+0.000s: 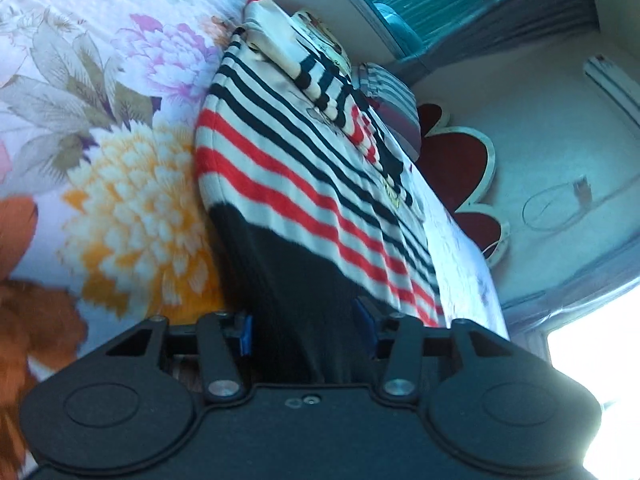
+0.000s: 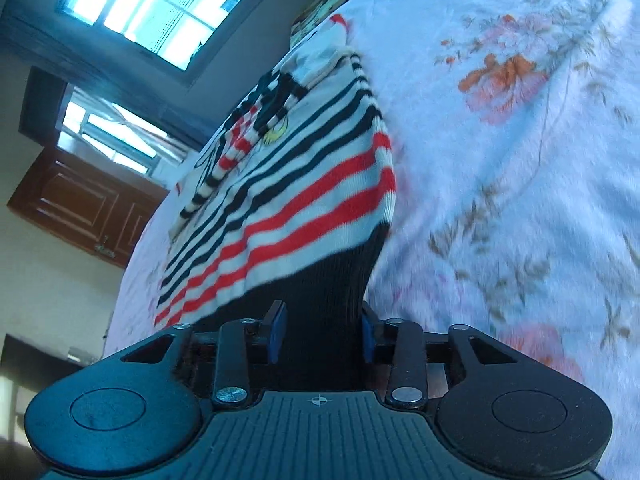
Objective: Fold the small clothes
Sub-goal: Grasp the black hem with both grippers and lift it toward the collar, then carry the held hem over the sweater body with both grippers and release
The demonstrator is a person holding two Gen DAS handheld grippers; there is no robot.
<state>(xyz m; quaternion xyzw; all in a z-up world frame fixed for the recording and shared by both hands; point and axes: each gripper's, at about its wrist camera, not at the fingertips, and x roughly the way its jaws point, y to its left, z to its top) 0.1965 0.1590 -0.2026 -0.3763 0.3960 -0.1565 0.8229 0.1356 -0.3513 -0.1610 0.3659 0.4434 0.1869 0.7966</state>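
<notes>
The sweater's dark hem [image 1: 296, 300] fills each claw, left claw [image 1: 308, 328] and right claw [image 2: 320, 332] both clamped on it; the striped sweater [image 2: 304, 184] lies spread on the floral bed [image 1: 120, 120], sleeves seemingly folded in; the bottom-up fold looks barely begun.

both wrist views look close along the striped sweater [image 1: 304, 160]; tilted
</notes>
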